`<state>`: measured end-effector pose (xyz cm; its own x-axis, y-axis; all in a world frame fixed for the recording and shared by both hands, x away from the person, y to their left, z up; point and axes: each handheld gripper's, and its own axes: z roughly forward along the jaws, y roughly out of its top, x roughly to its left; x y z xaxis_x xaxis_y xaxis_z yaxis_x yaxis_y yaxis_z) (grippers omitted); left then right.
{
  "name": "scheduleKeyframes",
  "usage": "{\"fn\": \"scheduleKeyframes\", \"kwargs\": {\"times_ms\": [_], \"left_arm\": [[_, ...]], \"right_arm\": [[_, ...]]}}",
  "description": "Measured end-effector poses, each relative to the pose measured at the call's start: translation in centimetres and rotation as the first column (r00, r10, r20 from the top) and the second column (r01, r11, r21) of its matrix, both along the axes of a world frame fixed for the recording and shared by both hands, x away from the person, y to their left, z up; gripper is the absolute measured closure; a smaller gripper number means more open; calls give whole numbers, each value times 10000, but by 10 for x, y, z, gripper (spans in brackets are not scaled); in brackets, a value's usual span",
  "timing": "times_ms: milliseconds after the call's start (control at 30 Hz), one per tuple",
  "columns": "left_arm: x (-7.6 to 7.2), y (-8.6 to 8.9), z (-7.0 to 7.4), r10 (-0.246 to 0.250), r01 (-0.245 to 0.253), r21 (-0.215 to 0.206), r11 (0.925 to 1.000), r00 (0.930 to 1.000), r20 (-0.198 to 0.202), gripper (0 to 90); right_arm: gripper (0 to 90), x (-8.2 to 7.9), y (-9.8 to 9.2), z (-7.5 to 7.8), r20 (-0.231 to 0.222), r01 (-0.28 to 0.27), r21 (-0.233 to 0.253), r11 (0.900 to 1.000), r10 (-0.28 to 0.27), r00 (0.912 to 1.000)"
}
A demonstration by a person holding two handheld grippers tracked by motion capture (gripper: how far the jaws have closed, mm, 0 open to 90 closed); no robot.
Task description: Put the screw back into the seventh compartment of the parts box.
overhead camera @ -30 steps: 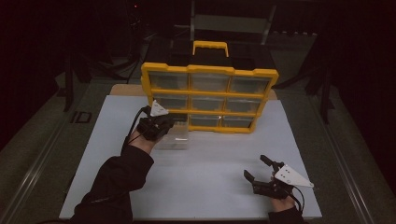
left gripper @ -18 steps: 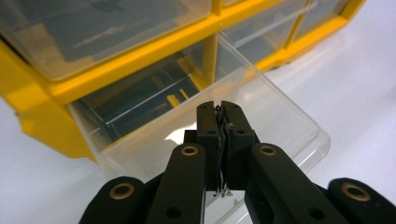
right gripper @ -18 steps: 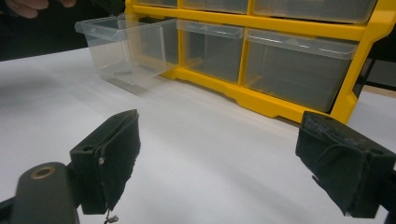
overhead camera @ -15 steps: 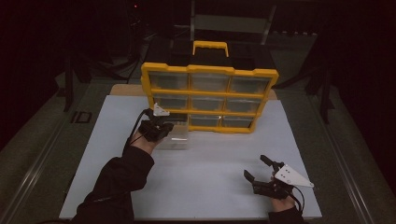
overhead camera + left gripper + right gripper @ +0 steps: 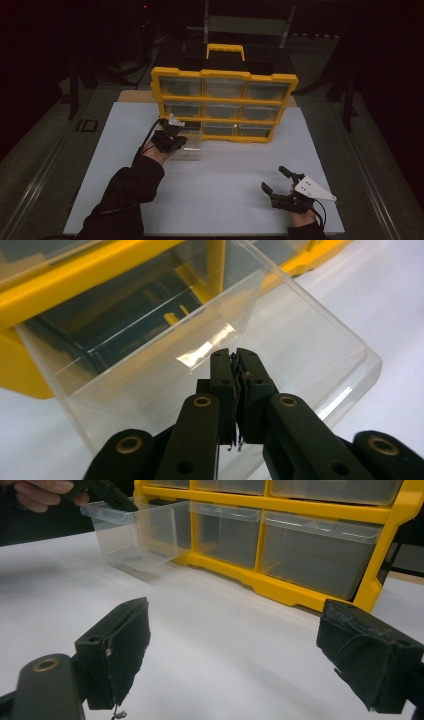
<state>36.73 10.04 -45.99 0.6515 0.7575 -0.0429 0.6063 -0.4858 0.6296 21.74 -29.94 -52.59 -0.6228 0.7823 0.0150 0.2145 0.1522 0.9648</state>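
White table top (image 5: 220, 200) carries a yellow-framed drawer organiser (image 5: 224, 105), upright, black carry case and yellow handle behind it; three rows of three clear bins. The bottom-left clear plastic drawer (image 5: 191, 144) is drawn most of the way out of the organiser, its rear end at the mouth of its bay, floor just above or on the table. Drawer appears empty: judged light, rigid, thin-walled, slick, liable to tilt or slide if pulled off-axis. Best hold is the front lip, where wall thickness gives the pads purchase. Left gripper (image 5: 236, 365) sits at that front lip, jaws pinched narrow on it. Right gripper (image 5: 280, 182) rests well in front of the organiser, toward its right end, jaws spread wide, holding nothing.
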Motion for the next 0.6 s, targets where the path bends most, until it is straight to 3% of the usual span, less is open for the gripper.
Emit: {"fn": "scheduleKeyframes", "kwargs": {"times_ms": [267,467,600], "left_arm": [[-1,4,5,196,-195,-163,9997,9998,26,763],[-8,4,14,177,-170,-301,9994,9995,247,597],[-13,4,22,187,-170,-340,9993,9985,522,425]], "right_arm": [[136,0,0,0,22,-16,3,10000,16,10000],[136,0,0,0,-9,-16,17,10000,16,10000],[135,0,0,0,-6,-18,15,10000,18,10000]]}}
